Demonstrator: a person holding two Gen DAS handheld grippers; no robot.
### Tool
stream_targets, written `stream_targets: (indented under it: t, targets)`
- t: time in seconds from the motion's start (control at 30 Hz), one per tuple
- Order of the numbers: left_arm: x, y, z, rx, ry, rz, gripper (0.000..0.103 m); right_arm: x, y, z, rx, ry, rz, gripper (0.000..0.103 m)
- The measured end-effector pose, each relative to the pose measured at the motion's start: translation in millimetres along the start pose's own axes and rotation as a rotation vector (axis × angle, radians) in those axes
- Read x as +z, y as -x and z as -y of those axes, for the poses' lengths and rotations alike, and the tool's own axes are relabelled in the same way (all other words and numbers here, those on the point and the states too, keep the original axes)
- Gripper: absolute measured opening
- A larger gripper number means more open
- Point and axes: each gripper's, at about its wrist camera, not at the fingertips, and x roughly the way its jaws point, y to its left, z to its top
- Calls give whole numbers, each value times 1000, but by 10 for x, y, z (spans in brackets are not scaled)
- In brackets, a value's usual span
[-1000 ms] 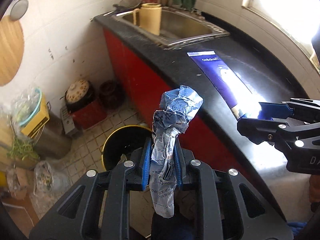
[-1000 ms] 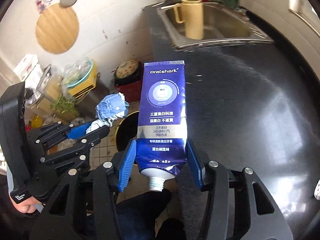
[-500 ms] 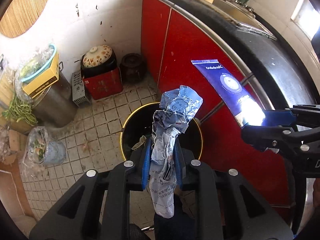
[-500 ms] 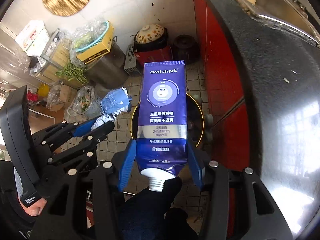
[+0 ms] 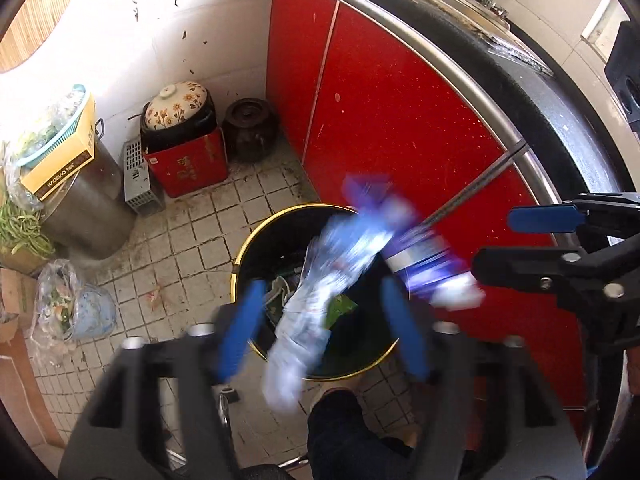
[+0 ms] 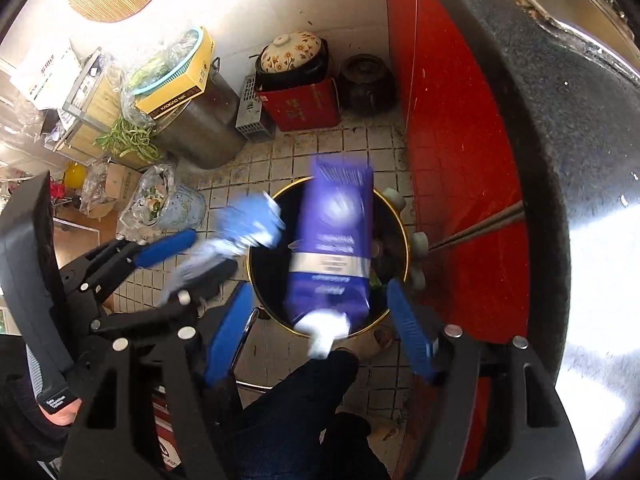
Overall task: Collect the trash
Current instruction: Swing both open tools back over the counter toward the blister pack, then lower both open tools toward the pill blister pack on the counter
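- Both grippers point down over the black trash bin [image 5: 244,256] with its yellow rim, low in the centre of each frame, on the tiled floor [image 5: 192,240] beside the red cabinet [image 5: 384,112].
- The left gripper [image 5: 324,320] has just been opening — its blue pads are spread wide, and the crumpled blue-and-white wrapper [image 5: 320,296] sits between them, blurred and touching neither pad.
- The right gripper [image 6: 320,320] has just been opening too — pads well apart, with the purple toothpaste tube [image 6: 332,248] blurred between them over the bin mouth, white cap end lowest in the frame.
- In the right wrist view the wrapper shows as a blur left of the tube, by the bin's left rim.
- A flowered pot [image 5: 176,104] sits on a red box [image 5: 188,160] at upper left.
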Motion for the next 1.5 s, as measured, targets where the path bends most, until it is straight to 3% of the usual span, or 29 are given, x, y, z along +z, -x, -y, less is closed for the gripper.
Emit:
stream_targets:
  t: [0.13, 0.27, 0.47, 0.6, 0.77, 0.9, 1.07, 1.3, 1.5]
  targets:
    - [-14, 26, -15, -4, -16, -16, 72, -66, 182, -21, -9, 7, 23, 68]
    - [16, 250, 136, 16, -70, 10, 88, -234, 597, 45, 2, -26, 90, 73]
    - [151, 711, 773, 2, -178, 77, 96, -766, 1483, 438, -65, -197, 250, 83]
    - [266, 845, 1516, -89, -355, 90, 96, -1410, 2100, 973, -196, -375, 353, 83]
    - [322, 994, 2663, -299, -632, 118, 96, -2380, 2679, 1603, -353, -660, 442, 83]
    - [171, 1157, 3573, -447, -876, 143, 96, -3307, 3080, 1961, -447, -885, 509, 83]
    - [-163, 1286, 4339, -569, -1042, 104, 96, -4161, 3298, 2112, -505, -1060, 548, 83]
    - [-538, 1226, 4900, -625, -1149, 50, 96, -4775, 3373, 2237, -513, -1148, 566, 83]
    - [-578, 1116, 5248, -641, -1201, 41, 96, -4799, 3354, 2591, -473, -1157, 567, 83]
